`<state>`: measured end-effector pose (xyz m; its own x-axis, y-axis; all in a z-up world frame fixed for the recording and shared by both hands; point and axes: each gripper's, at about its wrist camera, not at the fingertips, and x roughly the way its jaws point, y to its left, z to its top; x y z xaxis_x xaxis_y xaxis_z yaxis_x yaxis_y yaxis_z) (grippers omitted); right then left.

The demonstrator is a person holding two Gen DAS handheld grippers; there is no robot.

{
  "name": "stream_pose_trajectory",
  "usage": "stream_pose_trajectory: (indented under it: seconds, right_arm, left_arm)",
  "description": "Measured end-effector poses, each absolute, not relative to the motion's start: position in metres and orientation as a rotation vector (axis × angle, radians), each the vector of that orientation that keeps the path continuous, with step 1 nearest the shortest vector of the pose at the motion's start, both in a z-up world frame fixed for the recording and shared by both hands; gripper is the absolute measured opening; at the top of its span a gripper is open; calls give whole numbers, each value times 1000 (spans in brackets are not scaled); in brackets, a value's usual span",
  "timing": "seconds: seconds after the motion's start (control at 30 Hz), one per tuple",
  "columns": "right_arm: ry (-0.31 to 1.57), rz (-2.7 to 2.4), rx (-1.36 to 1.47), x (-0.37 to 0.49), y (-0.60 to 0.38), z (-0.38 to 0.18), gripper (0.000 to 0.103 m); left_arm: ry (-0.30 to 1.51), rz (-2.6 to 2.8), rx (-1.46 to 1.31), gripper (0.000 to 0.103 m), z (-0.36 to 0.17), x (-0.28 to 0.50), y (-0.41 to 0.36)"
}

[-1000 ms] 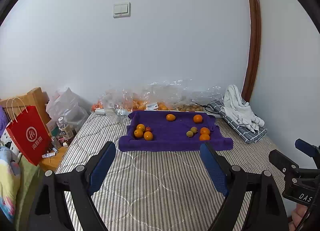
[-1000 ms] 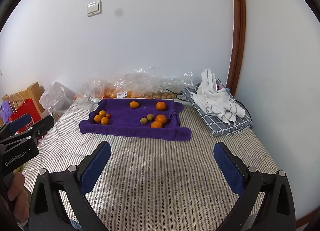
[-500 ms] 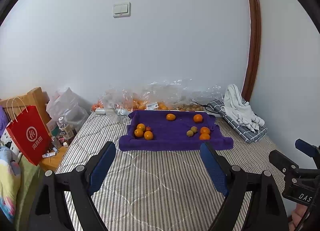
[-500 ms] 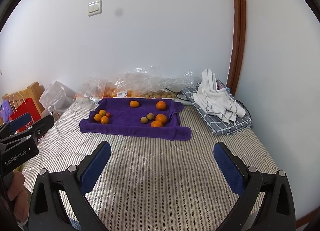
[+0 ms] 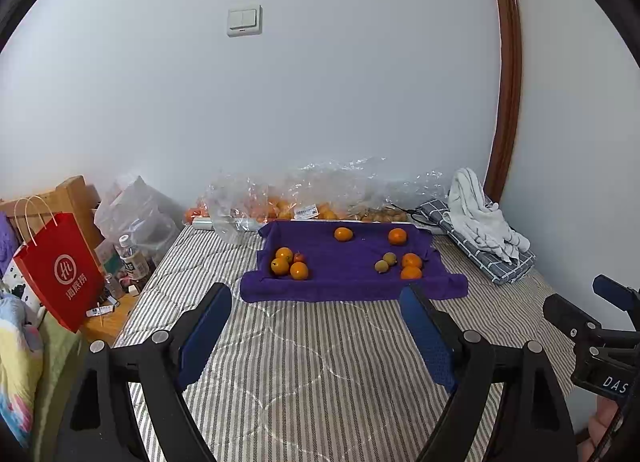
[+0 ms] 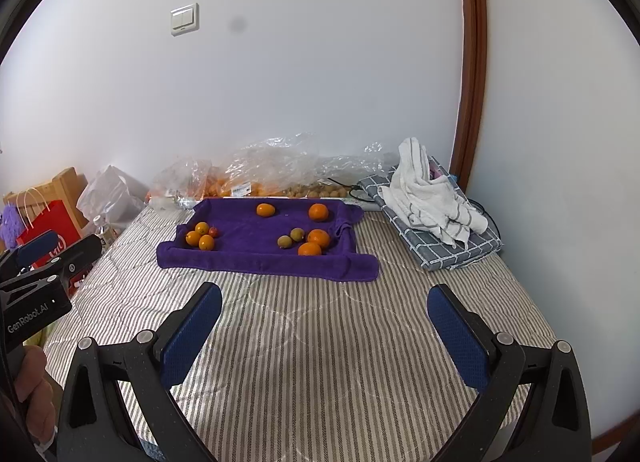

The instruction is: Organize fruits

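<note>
A purple towel [image 6: 256, 250] is spread on a striped bed [image 6: 320, 342], toward its far edge, with its borders rolled up into a low rim. Near the towel's left edge, three oranges [image 6: 200, 236] are seen bunched together with a small red fruit [image 6: 214, 231] touching them. Toward the right edge, two green fruits [image 6: 290, 238] lie side by side, just beside two more oranges [image 6: 314, 243]. Along the towel's far edge, one orange [image 6: 265, 210] and another [image 6: 318, 212] are set well apart. Behind the towel, against the wall, clear plastic bags [image 6: 272, 170] holding more fruit are piled. At the bed's far right corner, a white cloth [image 6: 432, 190] is heaped on a folded checked blanket [image 6: 452, 246]. Off the bed's left edge, a red bag [image 5: 60, 270] is seen standing. The left gripper [image 5: 316, 326] is held over the bed's near part, its jaws set wide apart with nothing between them. The right gripper [image 6: 324, 322] is held likewise, its jaws also wide apart and empty. Neither gripper is in contact with the towel or any fruit. Part of a hand [image 6: 34, 394] is visible on the left gripper's handle in the right wrist view.
</note>
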<state>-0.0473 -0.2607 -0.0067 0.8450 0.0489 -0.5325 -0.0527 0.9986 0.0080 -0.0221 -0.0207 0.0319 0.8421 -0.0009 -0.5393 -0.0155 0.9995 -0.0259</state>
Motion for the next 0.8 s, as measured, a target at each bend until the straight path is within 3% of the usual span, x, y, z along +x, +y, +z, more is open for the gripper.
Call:
stream_pose_trajectory:
  seconds: [0.8]
  right_arm:
    - [560,48,-13,-43,-265,-7,101]
  left_arm:
    - [573,5,-27,86,31,-20,-13]
